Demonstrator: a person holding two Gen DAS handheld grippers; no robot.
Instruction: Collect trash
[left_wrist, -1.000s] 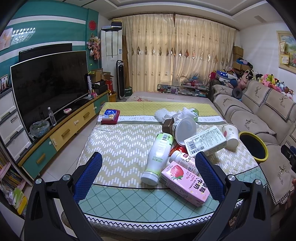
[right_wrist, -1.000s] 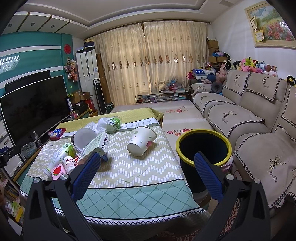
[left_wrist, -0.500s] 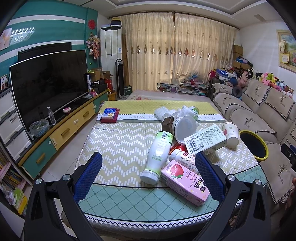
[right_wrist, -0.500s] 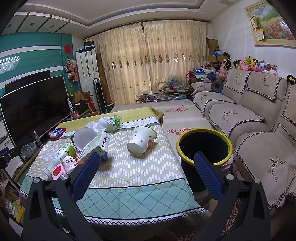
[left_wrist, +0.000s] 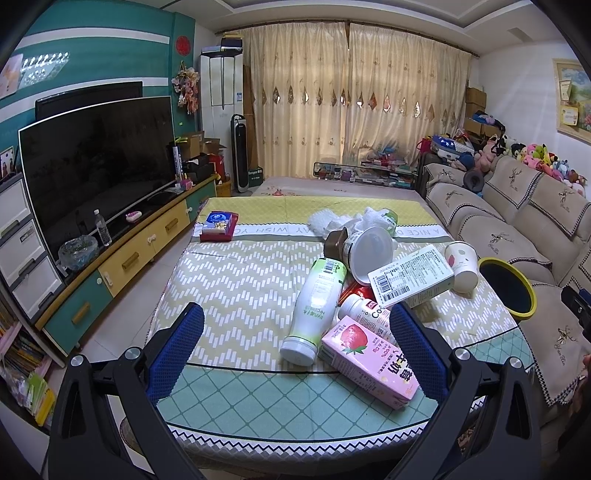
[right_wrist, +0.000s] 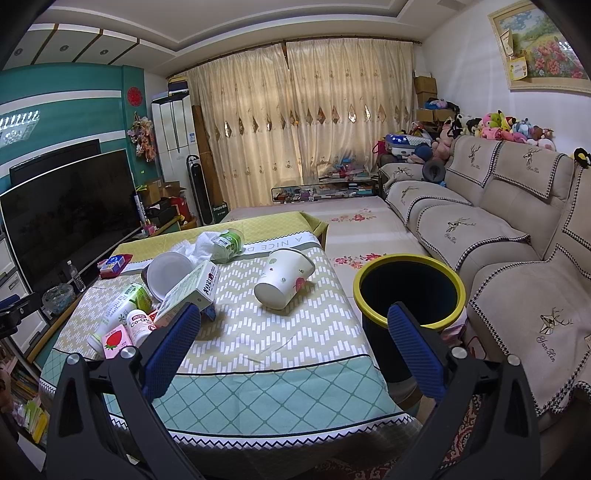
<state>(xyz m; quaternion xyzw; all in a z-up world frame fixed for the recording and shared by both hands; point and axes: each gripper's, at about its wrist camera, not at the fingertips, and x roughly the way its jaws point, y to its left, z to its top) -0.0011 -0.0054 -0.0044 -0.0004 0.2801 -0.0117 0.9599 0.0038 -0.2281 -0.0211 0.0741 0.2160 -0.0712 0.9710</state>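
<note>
Both grippers hang level over the near edge of the table, pointing across it toward the curtains. The left gripper has its jaws spread wide with nothing between them; its blue pads frame the near end of the trash pile, where a pink strawberry milk carton lies flat just beside the right-hand pad. A white and green bottle lies on its side next to the carton, cap end toward the camera, and a small white Co-Q bottle sits between them. Behind these, a white box with a barcode leans on the heap, a clear plastic lid stands tilted above it, and crumpled white tissue lies further back. A paper cup lies tipped over near the table's right edge. The right gripper is likewise wide open and empty, held over the table's right corner; its right pad overlaps the yellow rim of the trash bin, which stands on the floor between table and sofa. In that view the paper cup lies on its side, well ahead of the pads, mouth turned away from the camera.
</note>
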